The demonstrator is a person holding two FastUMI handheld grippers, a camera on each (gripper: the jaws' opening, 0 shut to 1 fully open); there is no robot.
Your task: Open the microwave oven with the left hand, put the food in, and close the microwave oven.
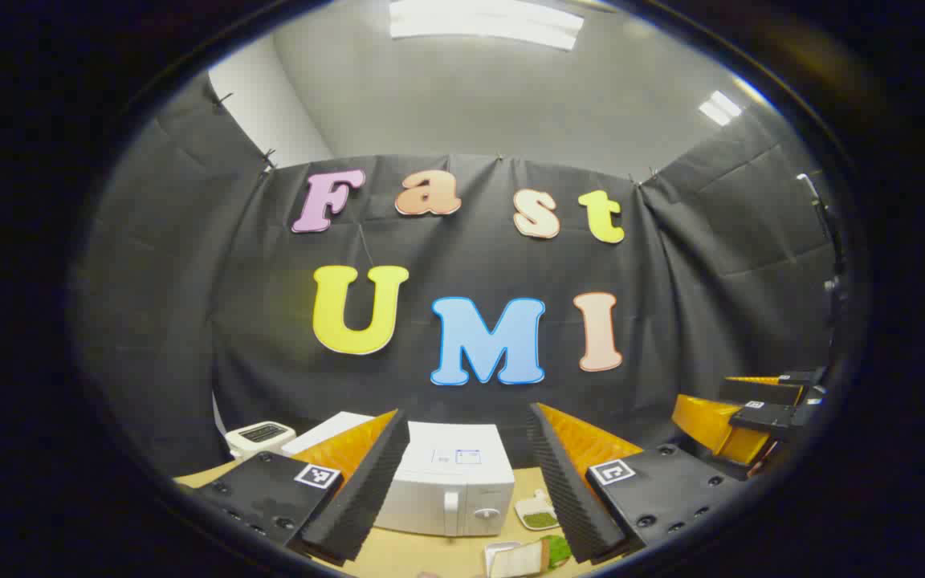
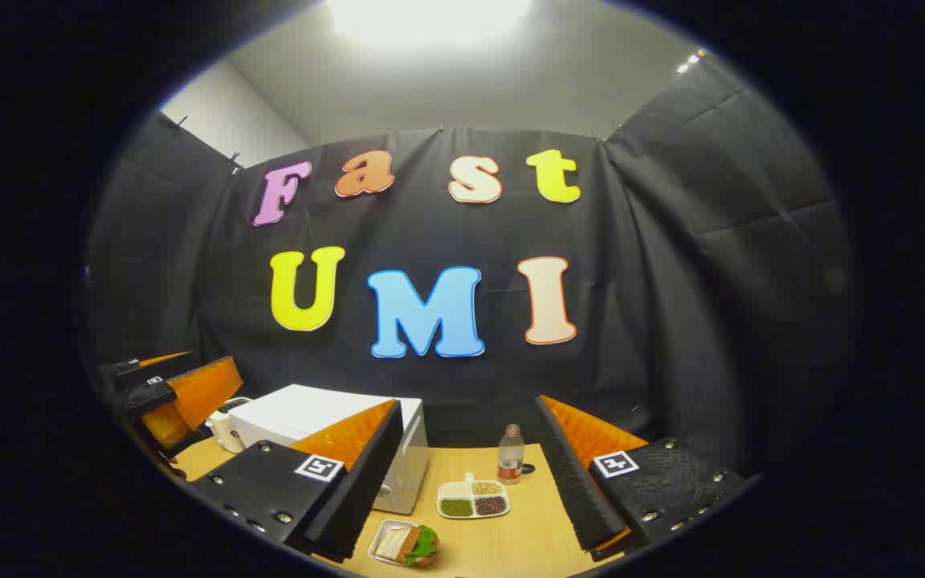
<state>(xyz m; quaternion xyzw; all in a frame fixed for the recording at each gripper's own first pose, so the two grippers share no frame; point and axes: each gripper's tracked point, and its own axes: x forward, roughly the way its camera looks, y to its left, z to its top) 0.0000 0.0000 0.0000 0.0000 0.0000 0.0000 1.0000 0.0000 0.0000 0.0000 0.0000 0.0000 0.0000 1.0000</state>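
Microwave (image 1: 450, 490) door shut, both grippers apart, above worktop (image 2: 511, 538).
Stiff hinged door: hook L gripper (image 1: 466, 482) on vertical handle (image 1: 451, 507); sandwich (image 2: 410, 544) soft, light.

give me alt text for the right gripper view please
The right tongs hang open above a wooden table holding a closed white microwave, a sandwich on a small tray, a divided dish of grains and a bottle. The left tongs show at far left.

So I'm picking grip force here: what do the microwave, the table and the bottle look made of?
Microwave: smooth white casing, painted metal or plastic, hard to tell; faint sheen on top. Table: light wood-look top, grain lines visible, likely laminate. Bottle: clear, probably plastic, with a label band and pale cap.
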